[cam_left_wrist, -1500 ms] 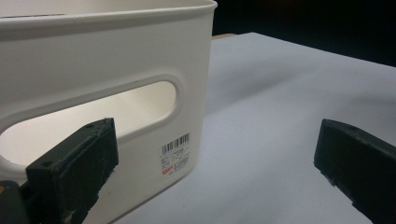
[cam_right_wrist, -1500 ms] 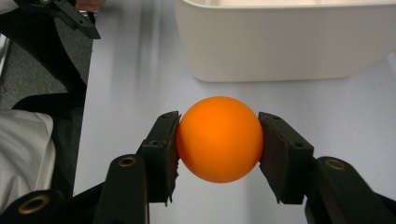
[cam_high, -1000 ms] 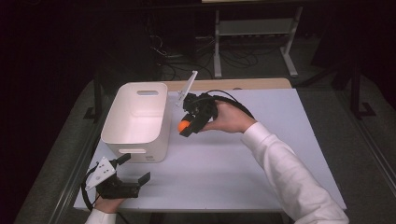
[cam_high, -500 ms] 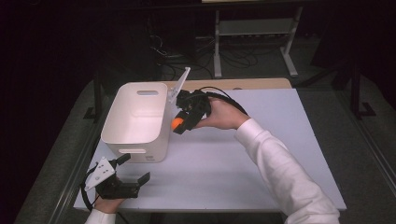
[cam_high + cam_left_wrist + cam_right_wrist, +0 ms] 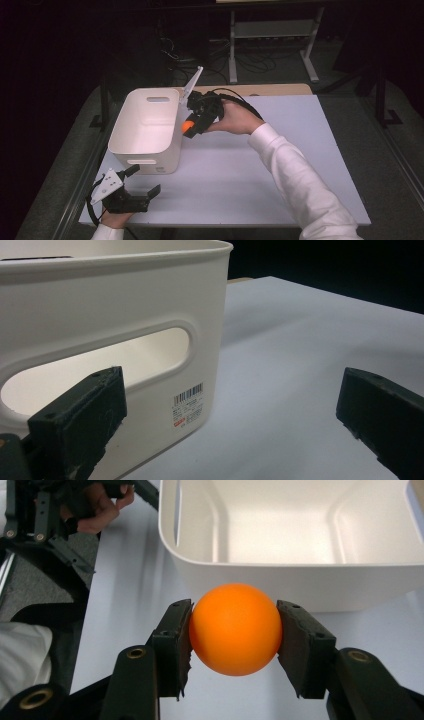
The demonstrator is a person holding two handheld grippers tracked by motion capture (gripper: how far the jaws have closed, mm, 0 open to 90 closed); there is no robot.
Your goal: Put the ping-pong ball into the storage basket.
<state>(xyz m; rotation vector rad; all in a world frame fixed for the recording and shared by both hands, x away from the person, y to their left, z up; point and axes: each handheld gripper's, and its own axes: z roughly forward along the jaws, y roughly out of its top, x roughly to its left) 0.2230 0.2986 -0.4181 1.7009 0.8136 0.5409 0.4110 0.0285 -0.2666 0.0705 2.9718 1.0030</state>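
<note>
Right gripper view has the right gripper [image 5: 234,630] clamped on an orange ball [image 5: 235,628] dead center, just short of the white bin's [image 5: 300,580] rim up top. Lower left of the high view, the left gripper [image 5: 139,186] sits wide open near the bin.

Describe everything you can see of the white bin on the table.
The white bin is a rectangular, open-topped tub with rounded corners, smooth and plastic-looking. Each short wall has a slot handle, and a barcode sticker sits low on the near wall. It stands upright on the table, at its left side, and its visible inside looks empty. The left gripper sits open just in front of it, not touching. The right gripper holds an orange ball beside its right rim.
</note>
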